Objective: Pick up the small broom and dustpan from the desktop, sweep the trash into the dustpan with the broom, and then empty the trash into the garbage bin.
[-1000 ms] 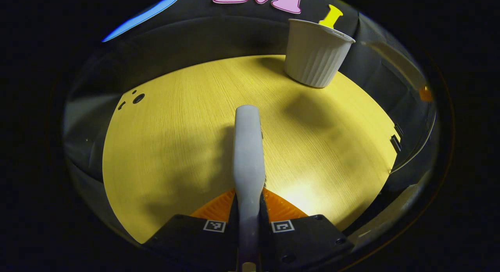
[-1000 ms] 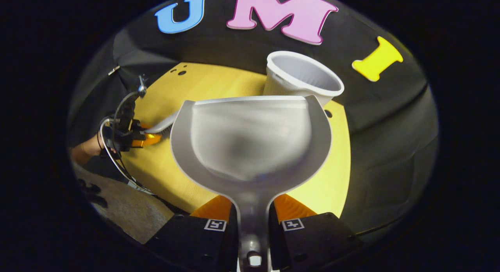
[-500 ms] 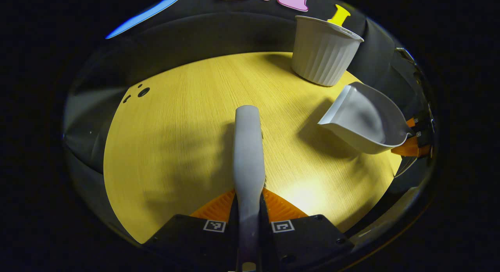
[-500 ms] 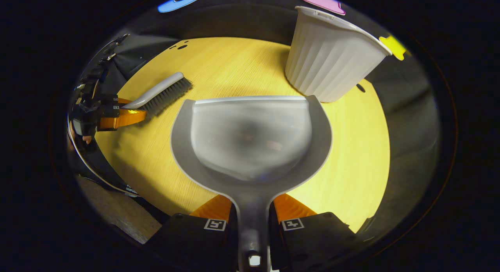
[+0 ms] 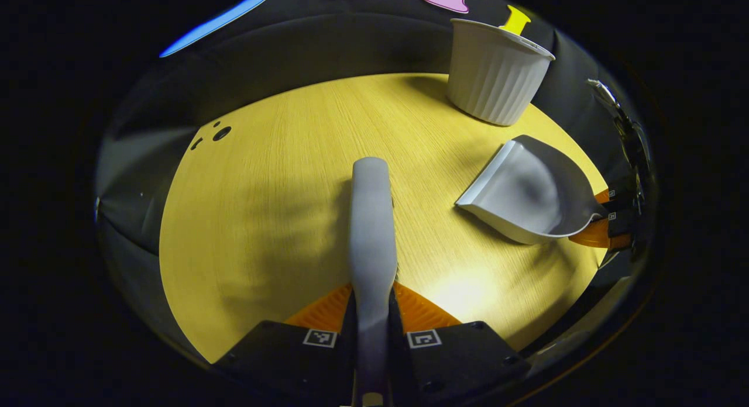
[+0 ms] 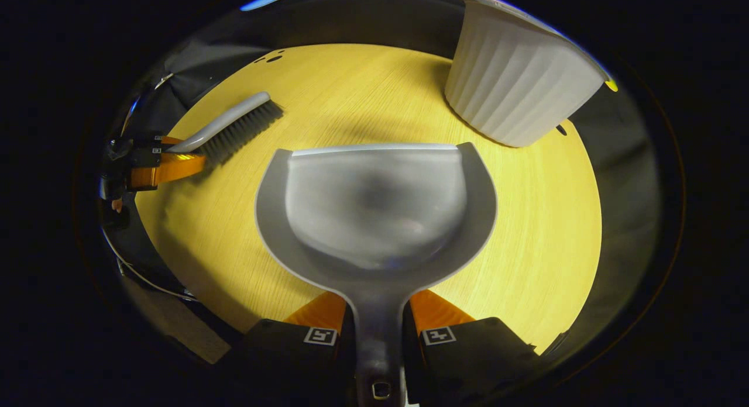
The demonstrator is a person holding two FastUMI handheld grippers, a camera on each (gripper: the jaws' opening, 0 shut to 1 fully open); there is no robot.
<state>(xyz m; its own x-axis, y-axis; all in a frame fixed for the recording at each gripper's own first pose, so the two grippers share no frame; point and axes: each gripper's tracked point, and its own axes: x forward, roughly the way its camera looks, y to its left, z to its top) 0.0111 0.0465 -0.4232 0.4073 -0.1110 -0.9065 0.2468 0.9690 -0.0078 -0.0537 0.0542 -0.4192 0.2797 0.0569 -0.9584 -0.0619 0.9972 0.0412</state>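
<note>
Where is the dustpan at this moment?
The dustpan is held by the right gripper low over the table, with the bin beyond it and the broom to its left.

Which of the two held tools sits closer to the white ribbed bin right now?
The dustpan, held by the right gripper. Its front lip lies just short of the bin, while the broom, in the left gripper, is across the table.

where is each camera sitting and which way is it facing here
Left gripper view: rides the left gripper, looking forward along the grey-handled broom over the round yellow wooden table; its own fingers show at the bottom.
Right gripper view: rides the right gripper, looking along the grey plastic dustpan; its own fingers show too.
Shared: table, white ribbed bin, broom, dustpan, the opposite gripper.
</note>
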